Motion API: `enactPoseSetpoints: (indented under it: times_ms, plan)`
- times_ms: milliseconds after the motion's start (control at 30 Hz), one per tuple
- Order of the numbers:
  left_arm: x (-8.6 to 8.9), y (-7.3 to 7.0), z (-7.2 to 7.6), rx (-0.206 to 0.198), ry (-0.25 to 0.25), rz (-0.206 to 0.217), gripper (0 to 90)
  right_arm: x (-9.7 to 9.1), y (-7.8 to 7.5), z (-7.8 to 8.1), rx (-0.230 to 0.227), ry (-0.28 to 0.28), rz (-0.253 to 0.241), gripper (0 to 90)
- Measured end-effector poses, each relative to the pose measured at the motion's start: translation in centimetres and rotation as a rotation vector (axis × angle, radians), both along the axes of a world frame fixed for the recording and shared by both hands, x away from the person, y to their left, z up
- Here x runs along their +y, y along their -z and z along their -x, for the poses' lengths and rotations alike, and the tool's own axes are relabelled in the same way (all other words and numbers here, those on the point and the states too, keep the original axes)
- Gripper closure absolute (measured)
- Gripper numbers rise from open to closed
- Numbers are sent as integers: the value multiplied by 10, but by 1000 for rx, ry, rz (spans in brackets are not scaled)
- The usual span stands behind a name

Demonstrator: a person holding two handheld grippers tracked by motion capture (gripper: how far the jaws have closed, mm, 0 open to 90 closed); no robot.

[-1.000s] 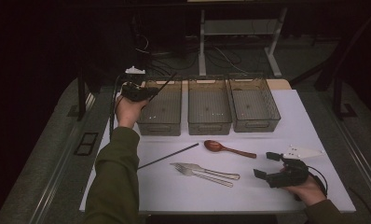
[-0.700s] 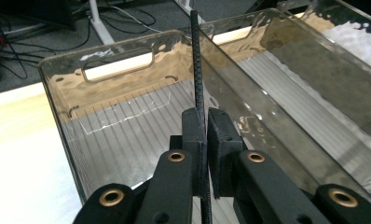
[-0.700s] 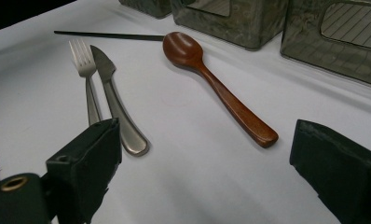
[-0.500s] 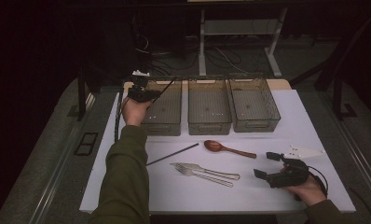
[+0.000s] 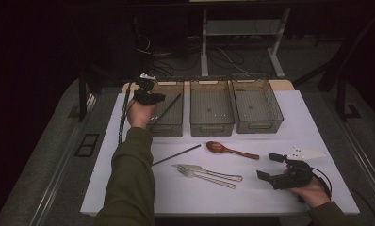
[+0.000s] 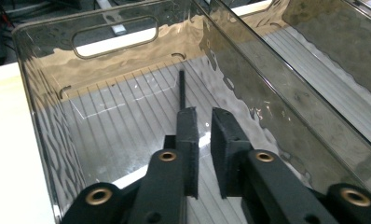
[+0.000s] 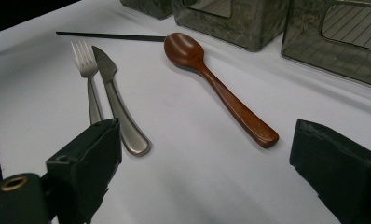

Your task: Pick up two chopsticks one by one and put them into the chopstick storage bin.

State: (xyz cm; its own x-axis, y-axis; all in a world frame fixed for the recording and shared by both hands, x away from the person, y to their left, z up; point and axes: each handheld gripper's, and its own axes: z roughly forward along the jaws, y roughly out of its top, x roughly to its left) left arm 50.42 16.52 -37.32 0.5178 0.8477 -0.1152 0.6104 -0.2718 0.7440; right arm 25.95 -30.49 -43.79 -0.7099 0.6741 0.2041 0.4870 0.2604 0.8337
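Two grippers: left gripper over the left bin; right gripper low at the table's near right.
Change, left: hand has come down toward the bin; jaws have just been opening, a narrow gap now between them.
Chopstick, binned: in the left bin, slanting; in the left gripper view it runs from the left jaw tip toward the far wall; contact with the pads cannot be told.
Change, right: none; jaws wide apart, nothing between them.
Surface: white sheet on a grey table; dark room, cables and a stand beyond.
Count: three clear bins in a row; two black chopsticks, the second on the sheet; one wooden spoon; one fork; one knife.
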Motion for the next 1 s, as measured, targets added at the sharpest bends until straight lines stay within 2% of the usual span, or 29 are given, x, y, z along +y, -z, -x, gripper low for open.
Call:
enactPoseSetpoints:
  times_ms: [167,300,433,567,667,733,800,867,1000]
  plan:
    - [-1,-3,3,5,33,9,660,0,0,0,-1,0,1,84]
    - [0,-9,8,10,70,-5,584,-1,0,0,-2,3,1,84]
    - [0,-18,17,-12,100,7,528,-1,0,0,-2,5,2,84]
    - [1,-25,28,-30,131,30,464,-1,0,0,-1,7,4,84]
    - [1,-28,36,-26,161,23,414,0,0,0,0,9,5,84]
    - [2,-31,42,-35,182,19,397,0,0,0,0,8,6,84]
    - [4,-34,48,-43,193,37,384,0,0,0,0,8,6,84]
    - [7,-36,54,-35,224,52,364,0,0,0,1,7,7,84]
    - [8,-38,73,-40,260,55,344,0,0,0,1,5,6,84]
